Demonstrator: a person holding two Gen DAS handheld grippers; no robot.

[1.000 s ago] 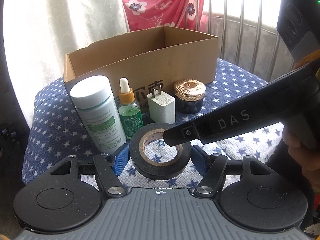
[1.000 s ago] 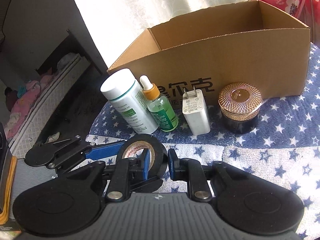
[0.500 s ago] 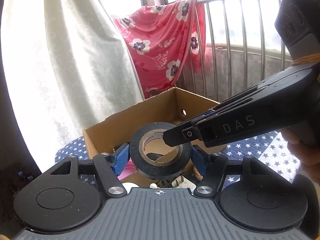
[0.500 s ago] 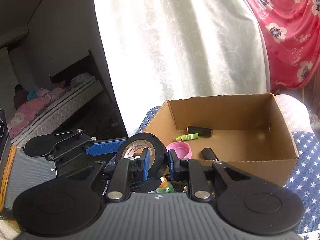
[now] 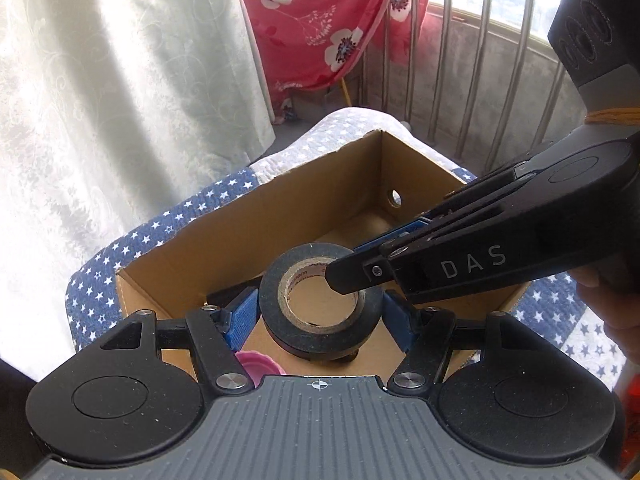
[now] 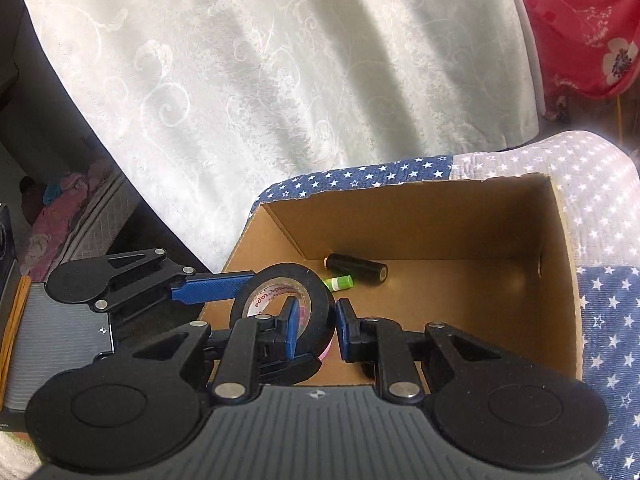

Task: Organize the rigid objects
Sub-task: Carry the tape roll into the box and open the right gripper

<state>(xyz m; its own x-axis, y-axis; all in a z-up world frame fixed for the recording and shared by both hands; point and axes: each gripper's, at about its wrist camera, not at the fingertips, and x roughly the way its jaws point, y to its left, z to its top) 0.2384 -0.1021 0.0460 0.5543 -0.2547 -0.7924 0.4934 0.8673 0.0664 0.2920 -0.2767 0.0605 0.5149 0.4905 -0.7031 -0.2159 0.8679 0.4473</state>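
In the left wrist view, a roll of black electrical tape (image 5: 319, 300) is seen held above the open cardboard box (image 5: 248, 216), over the near part of its floor. The left gripper (image 5: 318, 322) is set around the roll's outside, with a blue pad on each side; whether both pads press on the roll cannot be told here. The right gripper (image 5: 344, 280) is brought in from the right, one finger laid across the roll's rim and reaching into its core. A pink round lid (image 5: 260, 362) is partly seen on the box floor below the roll, to the left. The box is stood on a blue star-printed cloth (image 5: 96, 280), with a white curtain (image 5: 120, 80) and a red floral cloth (image 5: 320, 20) behind it.

In the right wrist view, the tape (image 6: 320, 292) is pinched through its wall by the right gripper (image 6: 316, 328), one pad inside the core and one outside. A long blue finger of the left gripper (image 6: 212, 286) is seen laid against the roll's left side. Beyond the roll, on the floor of the box (image 6: 568, 312), a black cylinder (image 6: 356, 270) and a small green tube (image 6: 340, 282) are seen lying near the far left corner.
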